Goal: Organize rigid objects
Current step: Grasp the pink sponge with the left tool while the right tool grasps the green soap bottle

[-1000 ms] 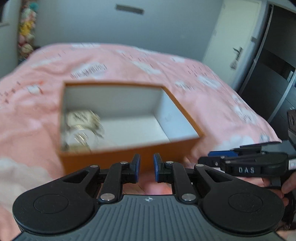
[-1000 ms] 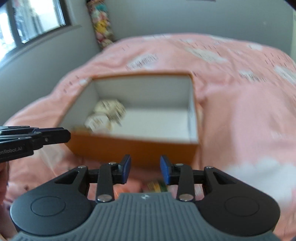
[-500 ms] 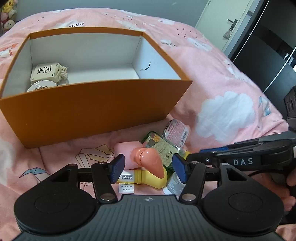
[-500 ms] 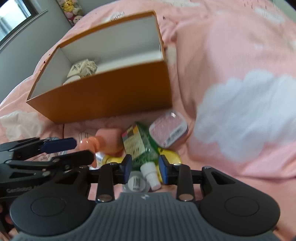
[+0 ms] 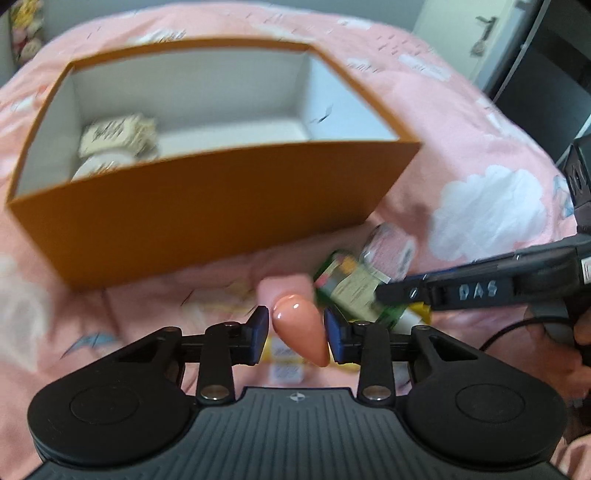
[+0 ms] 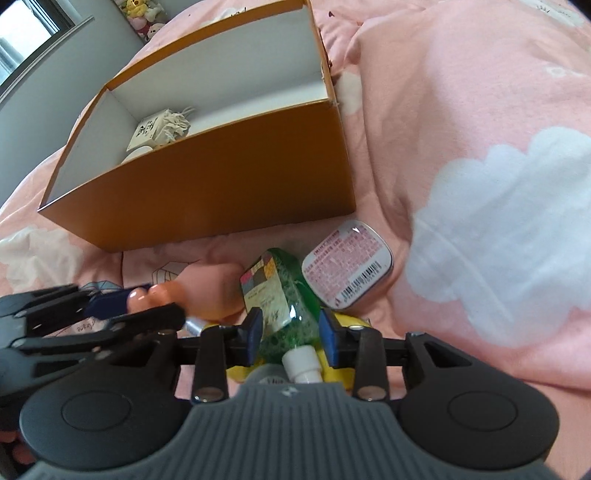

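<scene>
Surface: a bed [image 6: 480, 129] covered by a pink sheet with white cloud print. Room: grey walls, a window beyond the left side of the right jaws, soft toys [image 6: 142, 16] in the far corner, a door [image 5: 461, 40] beyond the left jaws to the right.

One orange box [image 5: 221, 206], white inside, stands open ahead of both sets of jaws. It holds one cloth pouch [image 6: 162, 127] and one round white item [image 6: 136, 152] at its left end.

The loose heap lies between the box and the jaws: one peach cone-shaped piece [image 5: 301, 332], one green bottle [image 6: 286, 306] with a white cap, one pink-labelled tin [image 6: 347, 264], one yellow item [image 6: 343, 369], partly hidden.

Left gripper [image 5: 295, 332]: jaws part open, one each side of the cone piece; contact cannot be confirmed because of blur.

Right gripper [image 6: 290, 334]: jaws part open, straddling the neck end of the green bottle with a narrow gap on each side; the tin lies just ahead to the right.
</scene>
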